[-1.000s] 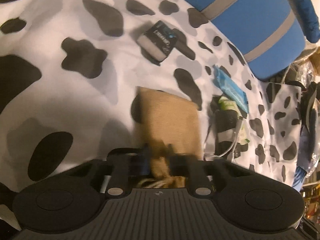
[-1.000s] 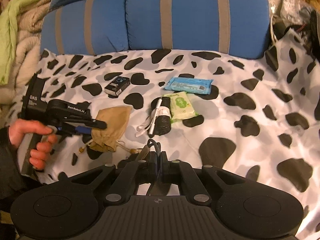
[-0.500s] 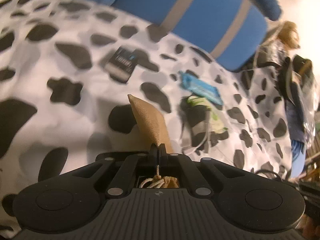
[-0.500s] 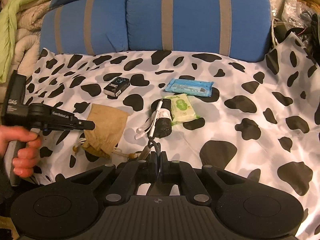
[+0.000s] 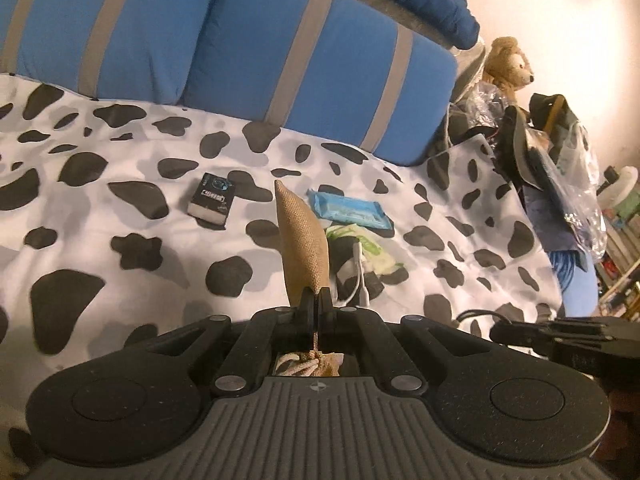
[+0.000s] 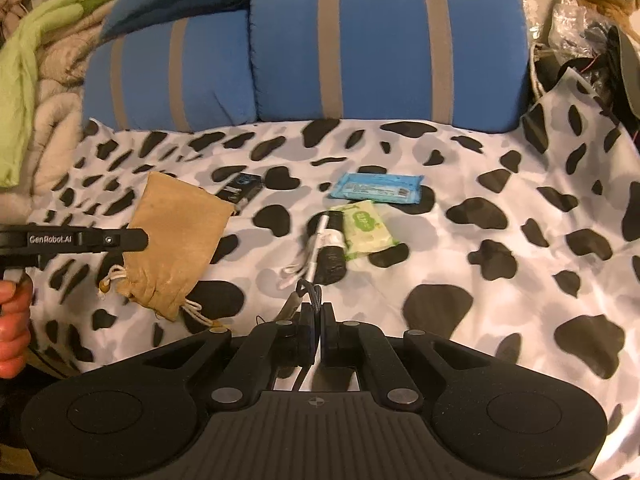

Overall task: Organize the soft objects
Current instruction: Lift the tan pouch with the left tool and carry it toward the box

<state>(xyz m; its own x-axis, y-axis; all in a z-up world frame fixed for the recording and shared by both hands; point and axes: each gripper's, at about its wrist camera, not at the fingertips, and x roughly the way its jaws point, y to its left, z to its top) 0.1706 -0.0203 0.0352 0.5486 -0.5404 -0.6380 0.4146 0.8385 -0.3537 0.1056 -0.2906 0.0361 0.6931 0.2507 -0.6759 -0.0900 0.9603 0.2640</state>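
A tan drawstring pouch (image 5: 304,240) is clamped near its neck in my left gripper (image 5: 319,300), which is shut on it and holds it above the cow-print sheet. In the right wrist view the pouch (image 6: 176,236) hangs from the left gripper (image 6: 136,240) at the left. My right gripper (image 6: 318,312) is shut on a thin black cord with a silver metal piece (image 6: 294,304). On the sheet lie a blue wipes pack (image 6: 378,188), a green wipes pack (image 6: 362,228), a black roll with a white cable (image 6: 328,248) and a small black box (image 6: 240,186).
Blue cushions with grey stripes (image 6: 384,52) line the back of the bed. Beige and green blankets (image 6: 28,92) are heaped at the left. A plush bear (image 5: 508,64), bags and clutter (image 5: 552,152) sit at the right edge.
My left gripper closed on the tan pouch and lifted it off the sheet, so it now hangs in the air. The right gripper stayed shut on the cord.
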